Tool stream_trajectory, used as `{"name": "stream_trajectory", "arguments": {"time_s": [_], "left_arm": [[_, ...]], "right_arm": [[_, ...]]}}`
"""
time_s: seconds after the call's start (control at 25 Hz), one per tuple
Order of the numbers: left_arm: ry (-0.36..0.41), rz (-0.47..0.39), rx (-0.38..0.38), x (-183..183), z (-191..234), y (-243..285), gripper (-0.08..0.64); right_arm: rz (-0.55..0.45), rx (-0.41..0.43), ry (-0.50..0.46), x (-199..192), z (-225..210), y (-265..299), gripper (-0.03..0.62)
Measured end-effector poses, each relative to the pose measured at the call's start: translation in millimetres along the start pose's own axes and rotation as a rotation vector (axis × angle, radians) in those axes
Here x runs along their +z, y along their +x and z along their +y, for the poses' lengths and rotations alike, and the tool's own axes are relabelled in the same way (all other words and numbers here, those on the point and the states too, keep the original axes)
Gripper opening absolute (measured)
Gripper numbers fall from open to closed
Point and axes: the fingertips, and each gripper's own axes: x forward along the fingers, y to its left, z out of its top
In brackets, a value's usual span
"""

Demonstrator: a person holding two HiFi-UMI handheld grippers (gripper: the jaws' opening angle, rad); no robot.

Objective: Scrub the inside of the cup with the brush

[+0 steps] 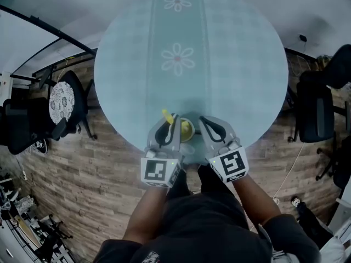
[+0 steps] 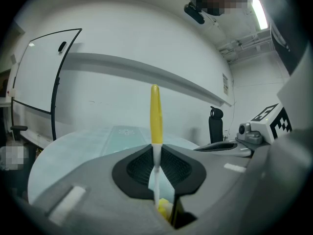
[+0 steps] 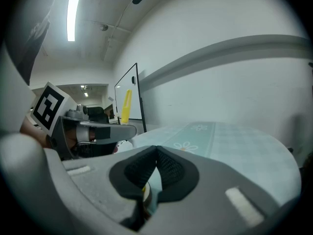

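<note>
With the left gripper [image 2: 156,155] clamped on the brush [image 2: 155,114] and the right gripper [image 3: 155,155] pinching the cup's [image 1: 187,128] rim, hard scrubbing could lever the cup off the table [image 1: 230,64] edge.

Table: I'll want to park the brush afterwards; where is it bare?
The table lies bare either side of its flowered strip, out to the far rim. Only the near rim is crowded: cup, left gripper, right gripper.

Cup [image 1: 187,128] on table [image 1: 219,48] btwn L tool [image 1: 165,127], R tool [image 1: 211,126]; brush [image 1: 167,116] in cup.
</note>
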Motion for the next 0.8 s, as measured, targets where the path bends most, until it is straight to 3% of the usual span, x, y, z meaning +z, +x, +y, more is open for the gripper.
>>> {"name": "stream_trajectory", "arguments": {"time_s": [0.52,0.8], "left_arm": [[-0.072,0.016,0.017,-4.1,-9.7,0.8,0.037],[-0.066,0.022,0.023,-6.1,-13.8,-11.4,0.037]], "right_arm": [[0.012,0.032,-0.001,-3.6,-6.4,-2.5,0.002],[-0.010,0.054,-0.009,0.8,-1.7,3.4,0.002]]}}
